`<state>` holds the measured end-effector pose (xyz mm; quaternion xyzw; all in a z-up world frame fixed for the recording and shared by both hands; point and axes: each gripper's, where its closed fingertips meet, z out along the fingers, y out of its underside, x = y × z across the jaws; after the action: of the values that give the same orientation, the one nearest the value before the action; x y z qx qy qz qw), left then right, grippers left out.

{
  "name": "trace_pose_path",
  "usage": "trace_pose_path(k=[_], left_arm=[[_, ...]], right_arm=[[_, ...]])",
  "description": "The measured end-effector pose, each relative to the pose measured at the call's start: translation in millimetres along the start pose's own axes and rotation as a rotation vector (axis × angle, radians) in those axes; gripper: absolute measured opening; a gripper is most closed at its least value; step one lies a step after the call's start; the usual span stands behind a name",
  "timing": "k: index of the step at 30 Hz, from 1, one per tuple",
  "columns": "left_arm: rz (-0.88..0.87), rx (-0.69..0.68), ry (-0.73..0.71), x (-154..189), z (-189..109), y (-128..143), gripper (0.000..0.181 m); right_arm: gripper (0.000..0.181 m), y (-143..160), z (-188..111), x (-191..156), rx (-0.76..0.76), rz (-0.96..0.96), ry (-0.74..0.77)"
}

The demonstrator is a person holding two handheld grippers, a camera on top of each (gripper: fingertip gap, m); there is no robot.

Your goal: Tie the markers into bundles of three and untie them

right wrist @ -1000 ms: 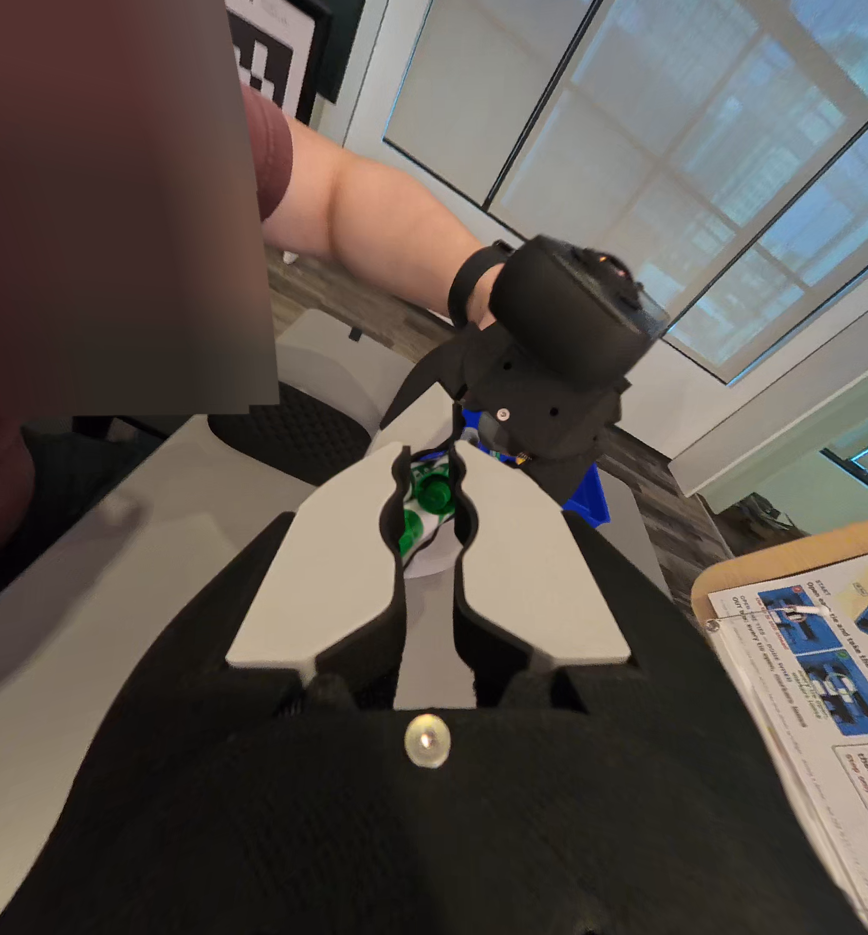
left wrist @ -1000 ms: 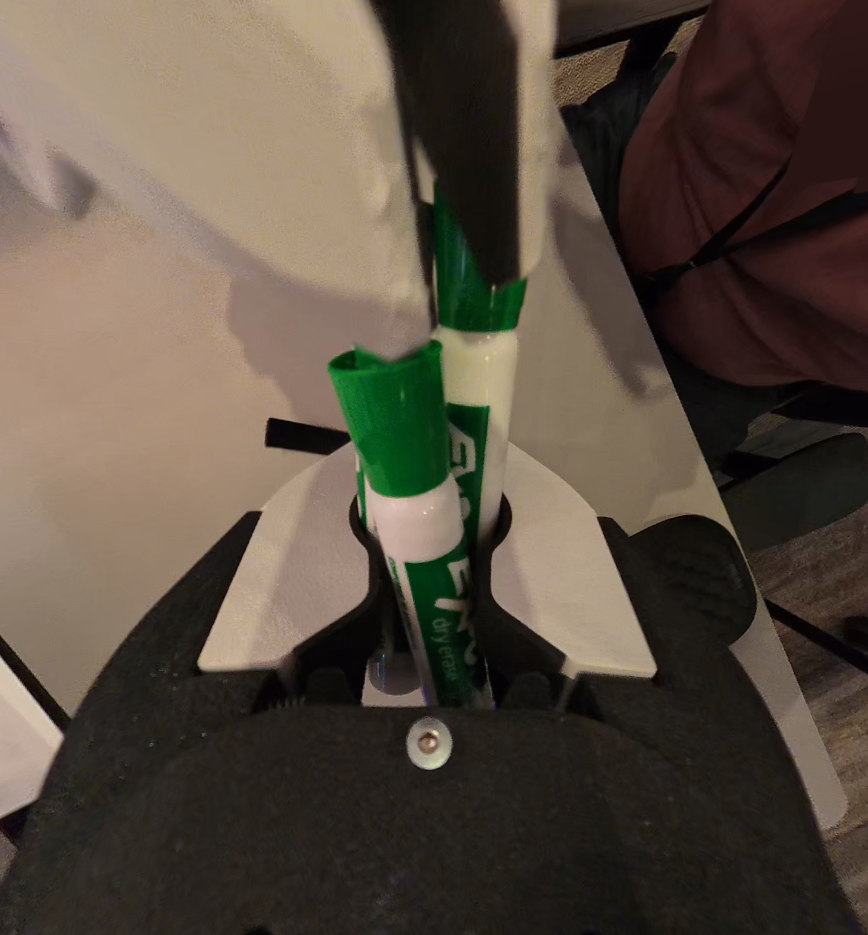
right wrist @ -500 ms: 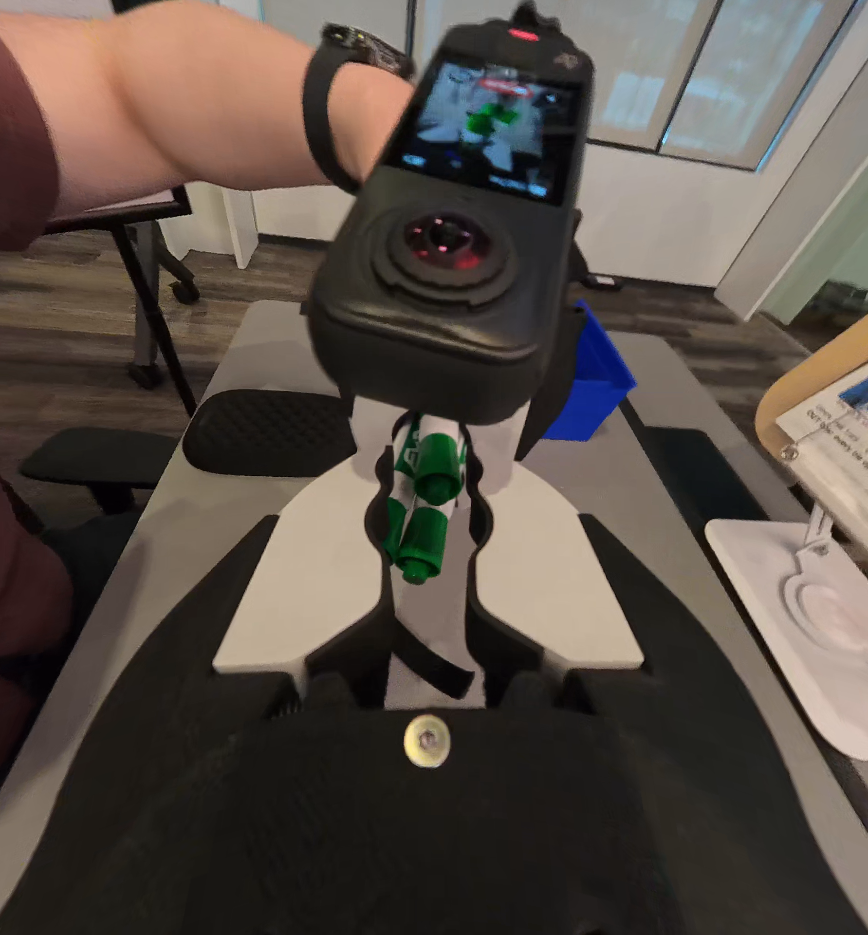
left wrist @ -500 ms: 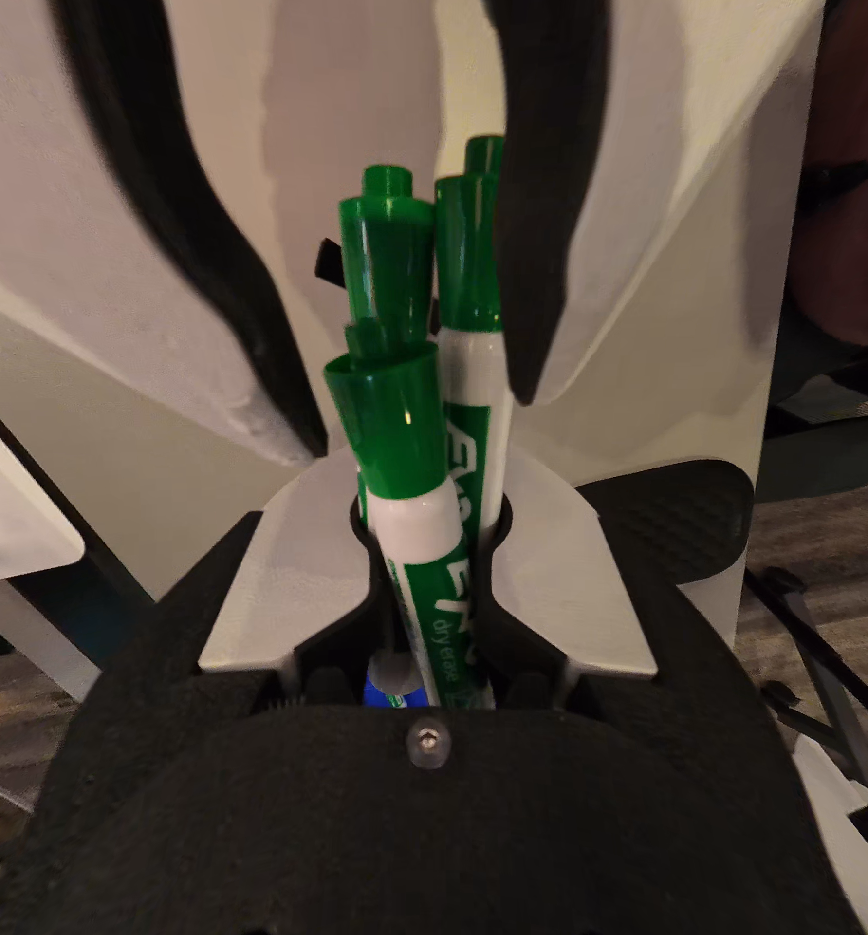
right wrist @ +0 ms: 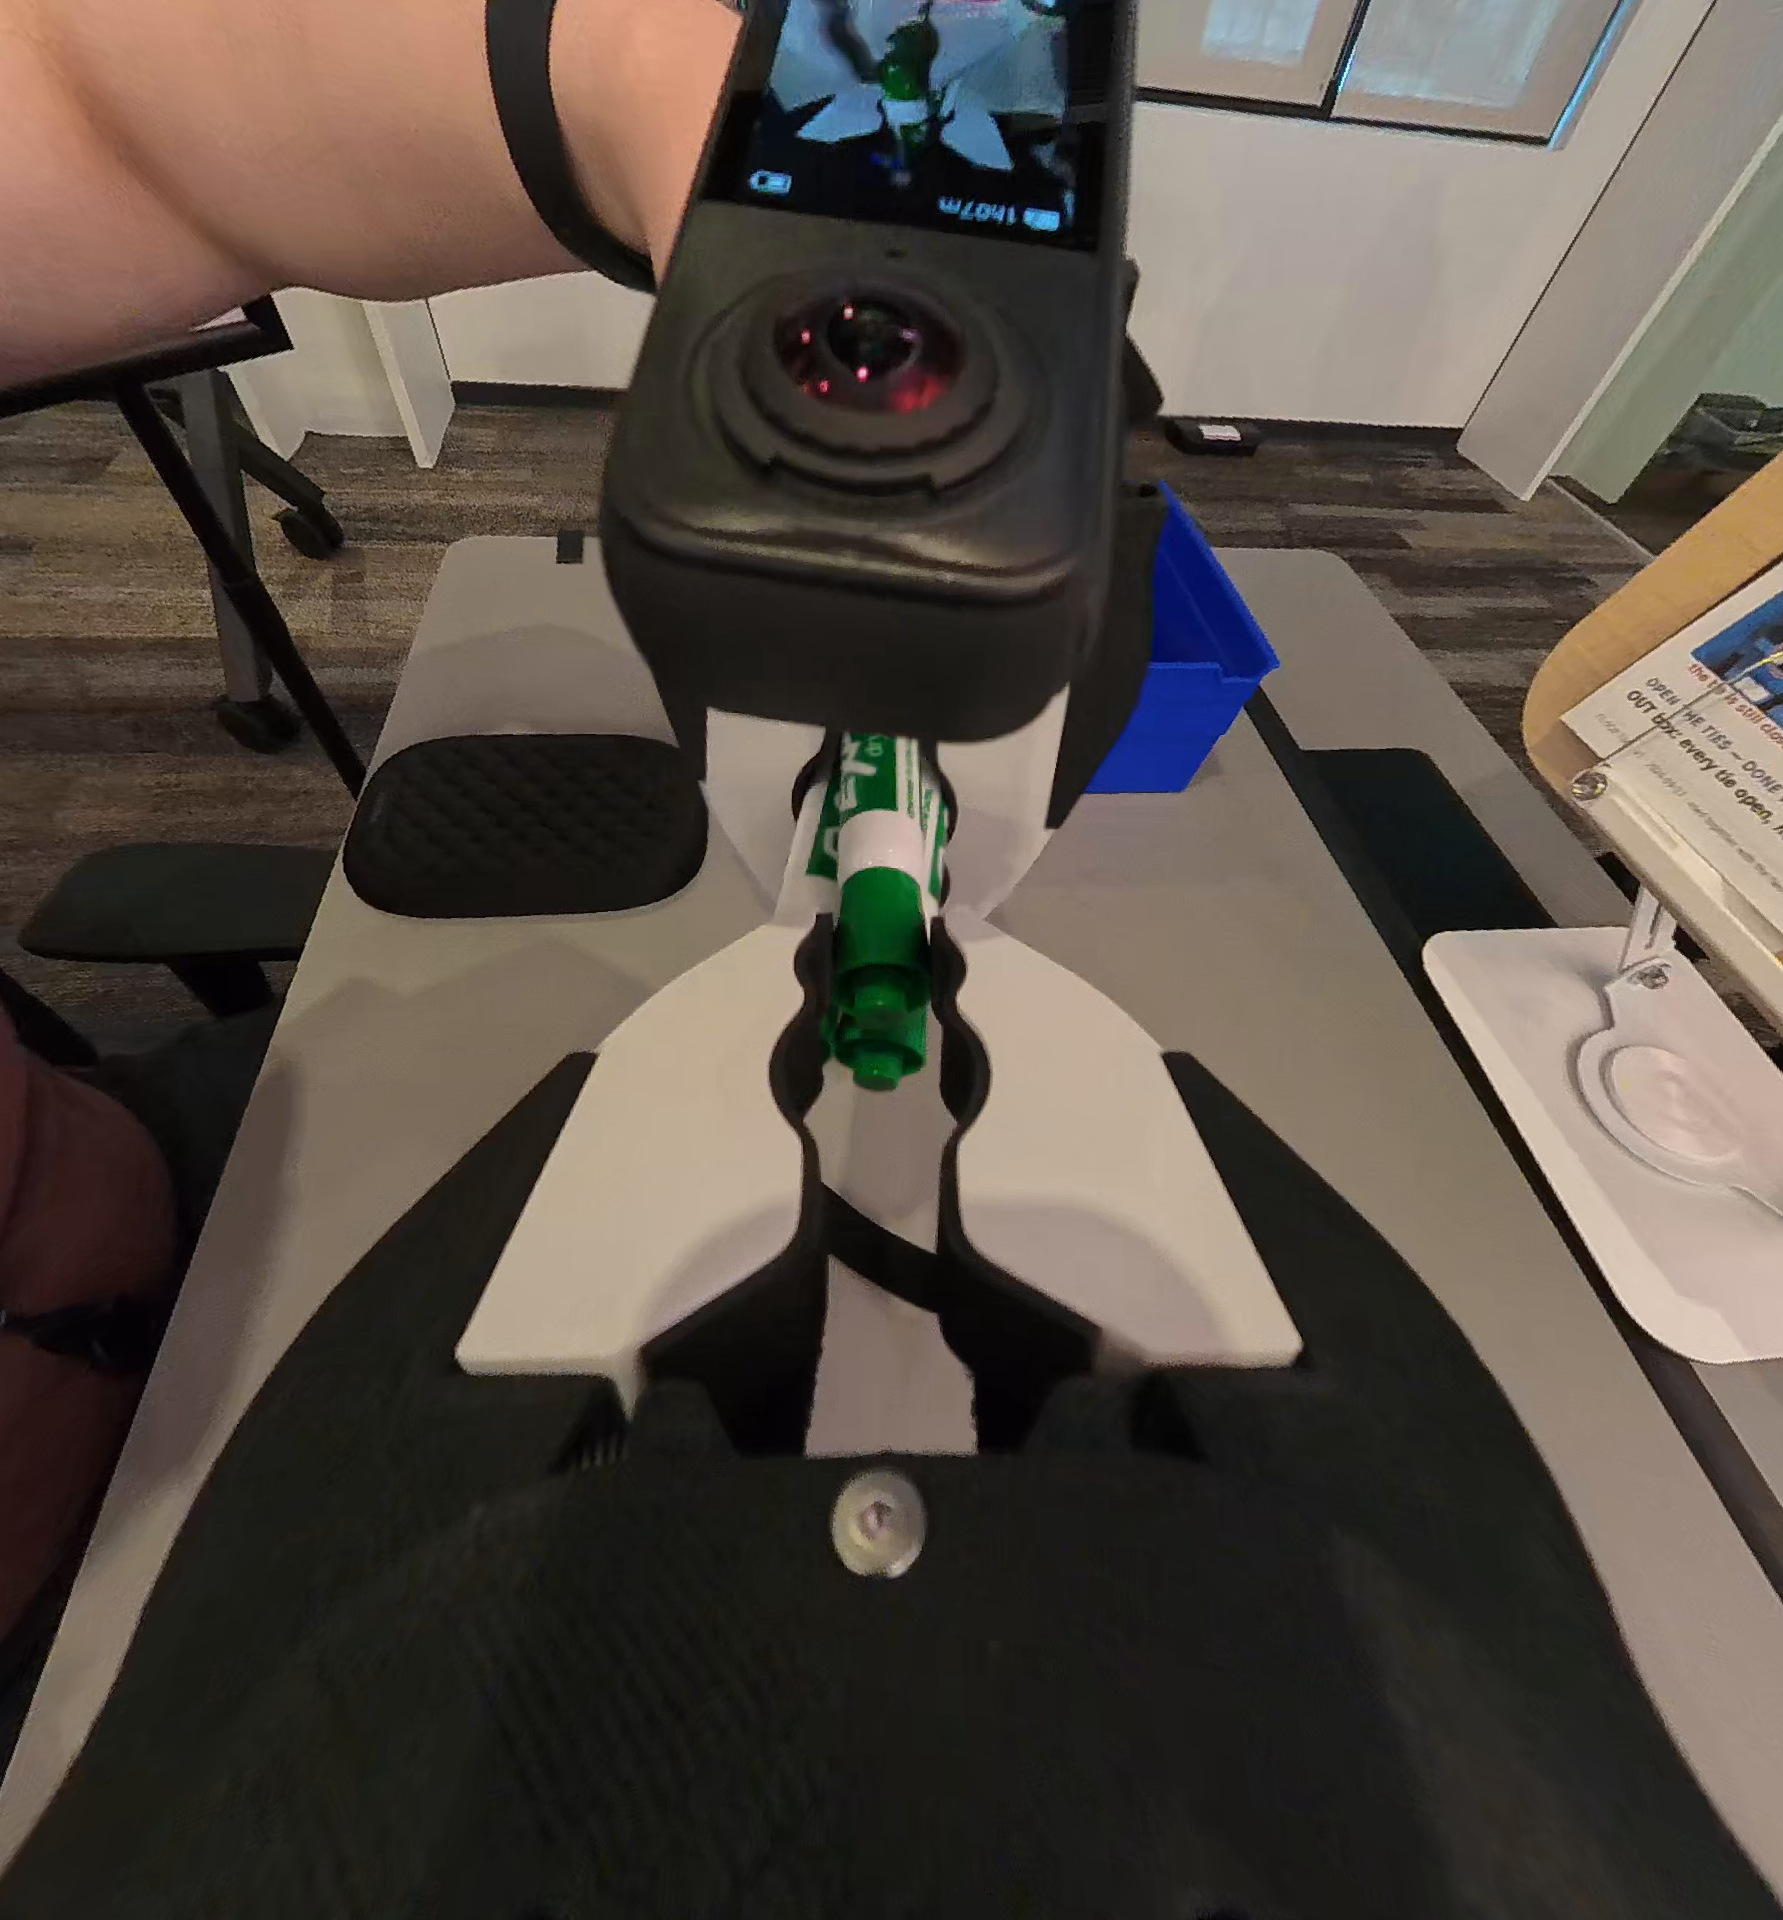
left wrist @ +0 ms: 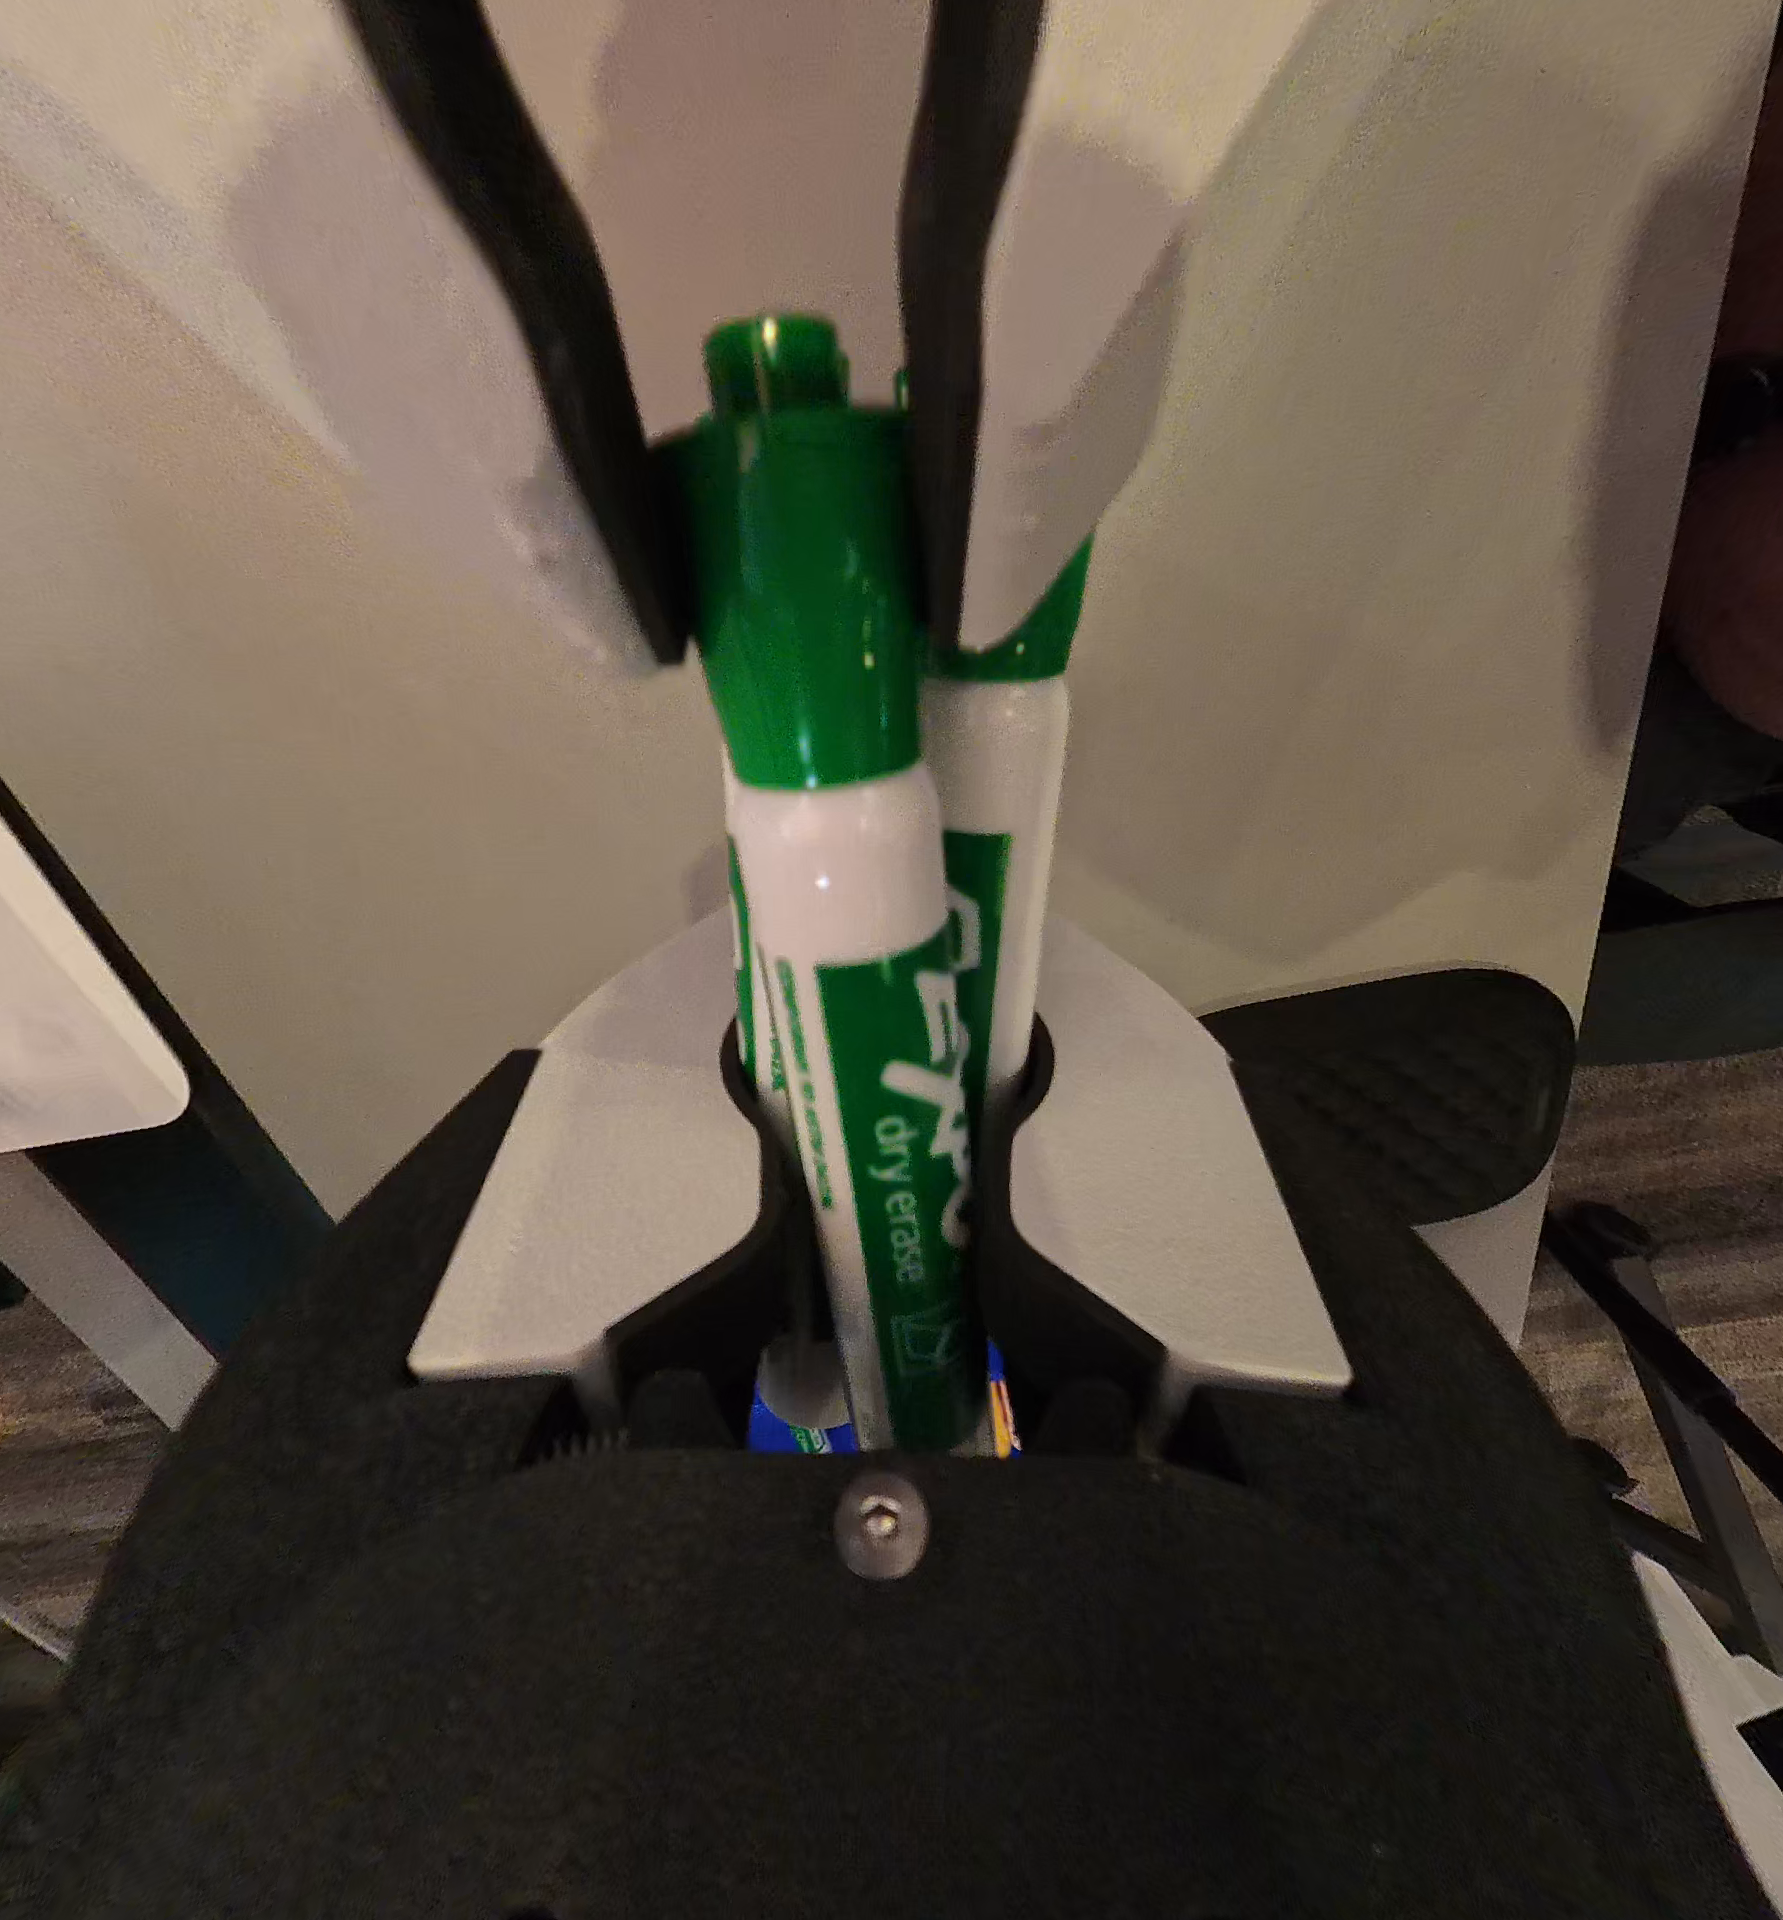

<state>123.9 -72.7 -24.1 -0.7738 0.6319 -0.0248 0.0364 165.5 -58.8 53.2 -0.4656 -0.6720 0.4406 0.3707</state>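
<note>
The left claw (left wrist: pixel 887 1049) is clamped around the barrels of the green markers (left wrist: pixel 845 810), holding them off the grey surface (right wrist: pixel 1386 831) with their caps pointing toward the right claw (right wrist: pixel 882 1018). From the right wrist view that claw's fingers stand close on either side of the cap ends, though whether the pads actually press the caps or only bracket them I cannot tell. A thin black tie (right wrist: pixel 887 1262) crosses the gap behind the right fingers, and it seems to be the band meant for the bundle. How many markers are held is not certain; at least two caps show, perhaps three. The step in hand looks like working the tie onto or off the cap end, so the left grip should stay firm and level to keep the barrels from fanning apart (a twist here would splay them). The right claw would do best to move along the markers' axis rather than across it, keeping the band square to the barrels. The blue bin (right wrist: pixel 1193 665) sits on the surface behind the left claw.
</note>
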Motion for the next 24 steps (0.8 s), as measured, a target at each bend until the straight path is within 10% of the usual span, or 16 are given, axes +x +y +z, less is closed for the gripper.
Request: trace_pose_path(k=[15,24], left_arm=[[-0.068,-0.026,-0.062,-15.0,7.4,16.6,0.042],[-0.137,0.049,-0.146,-40.8,45.1,36.3,0.042]], right_arm=[[0.038,-3.8,-24.6,6.1,0.048,-0.053,0.029],[0.032,94.5,-12.9,-1.4,-0.052,-0.126,-0.087]])
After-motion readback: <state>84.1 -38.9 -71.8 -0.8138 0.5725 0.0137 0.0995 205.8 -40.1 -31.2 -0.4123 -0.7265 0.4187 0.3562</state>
